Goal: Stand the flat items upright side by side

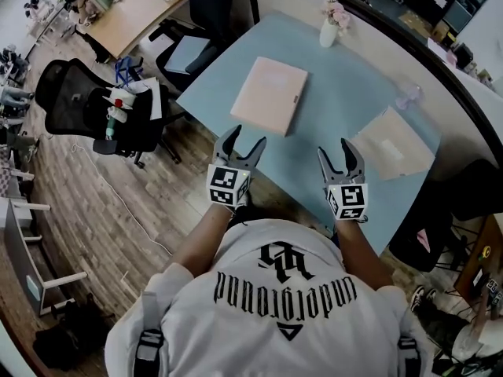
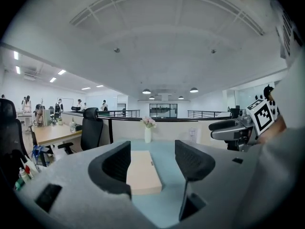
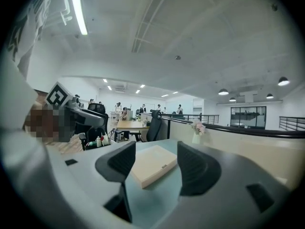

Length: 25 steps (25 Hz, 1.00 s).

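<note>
A white vase (image 1: 328, 30) holds pink flowers (image 1: 336, 8) at the far edge of the counter (image 1: 346, 85), well beyond both pairs of jaws; a clear object (image 1: 409, 94) ahead and to the right of the right jaws is too faint to name; a pale, glossy flat packet (image 1: 393, 142) lies just right of the right gripper (image 1: 335, 149), outside both gripper views; the pink book (image 1: 269, 94) lies flat ahead of the left gripper (image 1: 244, 140), framed between its jaws but untouched; both pairs of jaws stand wide apart, holding nothing.
</note>
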Available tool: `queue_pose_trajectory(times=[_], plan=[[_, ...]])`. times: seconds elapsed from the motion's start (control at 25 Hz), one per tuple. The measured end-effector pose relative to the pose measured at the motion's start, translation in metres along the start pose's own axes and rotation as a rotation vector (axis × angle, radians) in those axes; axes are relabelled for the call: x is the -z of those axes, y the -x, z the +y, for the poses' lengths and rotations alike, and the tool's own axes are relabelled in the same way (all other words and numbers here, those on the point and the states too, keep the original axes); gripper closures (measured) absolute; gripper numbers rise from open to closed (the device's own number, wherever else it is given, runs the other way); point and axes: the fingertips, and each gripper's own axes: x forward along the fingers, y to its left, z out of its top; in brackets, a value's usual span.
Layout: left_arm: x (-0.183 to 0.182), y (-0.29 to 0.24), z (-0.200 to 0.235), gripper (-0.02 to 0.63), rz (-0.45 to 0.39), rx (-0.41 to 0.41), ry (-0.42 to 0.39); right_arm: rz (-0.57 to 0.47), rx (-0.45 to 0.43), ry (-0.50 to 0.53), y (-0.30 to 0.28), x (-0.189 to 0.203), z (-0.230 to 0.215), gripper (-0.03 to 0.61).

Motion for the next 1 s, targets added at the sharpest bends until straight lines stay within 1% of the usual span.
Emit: queue_pose_trajectory(times=[0.28, 0.48, 0.64, 0.84, 0.92, 1.0], plan=[[-0.007, 0.004, 0.137, 0.313, -0.001, 0.039, 0.002, 0.034, 0.026, 0.008, -0.106, -0.025, 0.074, 0.31], [0.008, 0.001, 0.201, 0.313, 0.035, 0.085, 0.001, 0.055, 0.056, -0.006, -0.157, -0.024, 0.11, 0.308], [0.024, -0.016, 0.224, 0.311, 0.064, 0.123, 0.021, 0.096, 0.081, -0.032, -0.179, -0.014, 0.116, 0.307], [0.042, -0.051, 0.223, 0.307, 0.115, 0.181, 0.027, 0.148, 0.121, -0.095, -0.197, 0.012, 0.096, 0.307], [0.05, -0.066, 0.221, 0.305, 0.15, 0.205, 0.029, 0.165, 0.134, -0.118, -0.203, 0.021, 0.086, 0.307], [0.062, -0.084, 0.218, 0.304, 0.207, 0.231, 0.036, 0.197, 0.131, -0.145, -0.212, 0.035, 0.076, 0.302]])
